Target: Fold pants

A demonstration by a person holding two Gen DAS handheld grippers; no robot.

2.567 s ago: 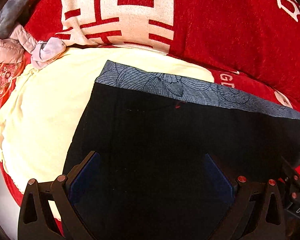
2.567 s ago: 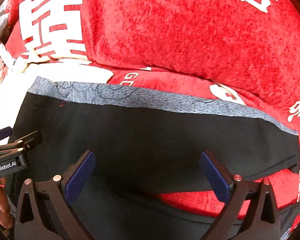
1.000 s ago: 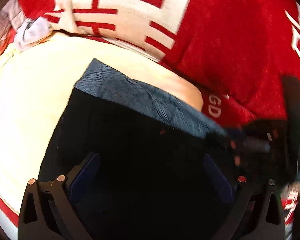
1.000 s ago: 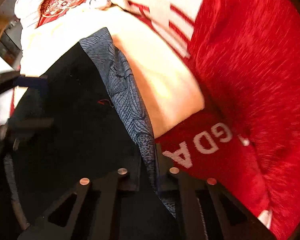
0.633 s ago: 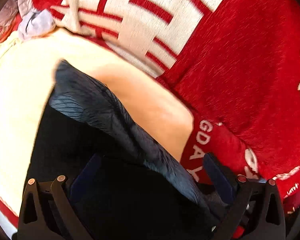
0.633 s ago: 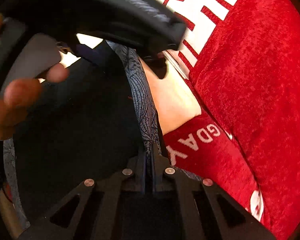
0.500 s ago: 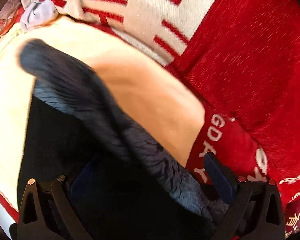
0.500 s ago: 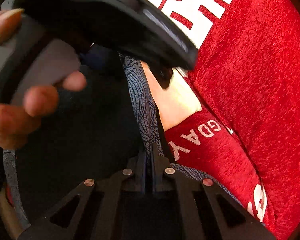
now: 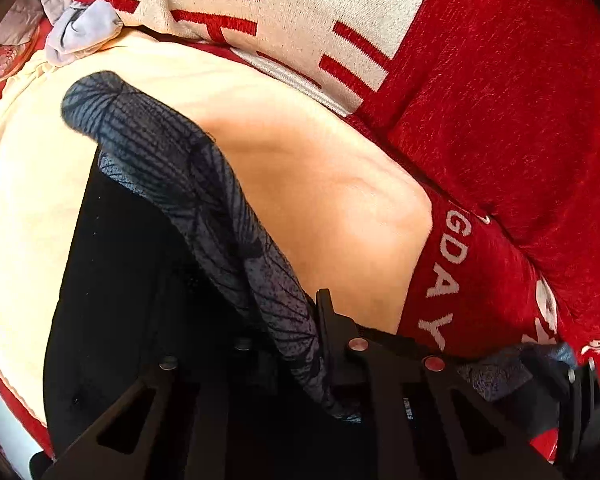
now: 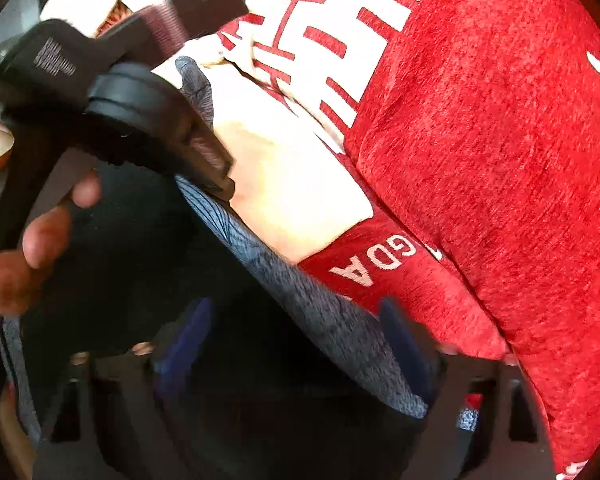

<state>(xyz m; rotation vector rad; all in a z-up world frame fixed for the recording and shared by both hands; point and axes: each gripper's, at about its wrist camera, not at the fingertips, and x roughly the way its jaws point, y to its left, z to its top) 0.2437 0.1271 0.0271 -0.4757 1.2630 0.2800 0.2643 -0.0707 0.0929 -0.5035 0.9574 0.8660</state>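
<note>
The black pants [image 9: 132,280] have a grey-blue patterned waistband [image 9: 204,184] and lie on a cream cloth [image 9: 32,184] on red bedding. My left gripper [image 9: 296,320] is shut on the waistband, which runs up and away to the left from its fingers. In the right wrist view the right gripper [image 10: 296,332] is open, its blue pads [image 10: 404,344] spread either side of the waistband [image 10: 320,312] and black pants [image 10: 140,248]. The left gripper's body and the hand holding it [image 10: 40,240] fill the left of that view.
A big red cushion with white characters [image 9: 480,80] rises right behind the pants. Red cloth with white letters [image 9: 452,264] lies to the right. Pale crumpled clothes [image 9: 80,28] sit at the far left back.
My left gripper has shut on the waistband, which it straddled open before. My right gripper, shut on the waistband half a second ago, has opened. The waistband's far end has lifted and folded over.
</note>
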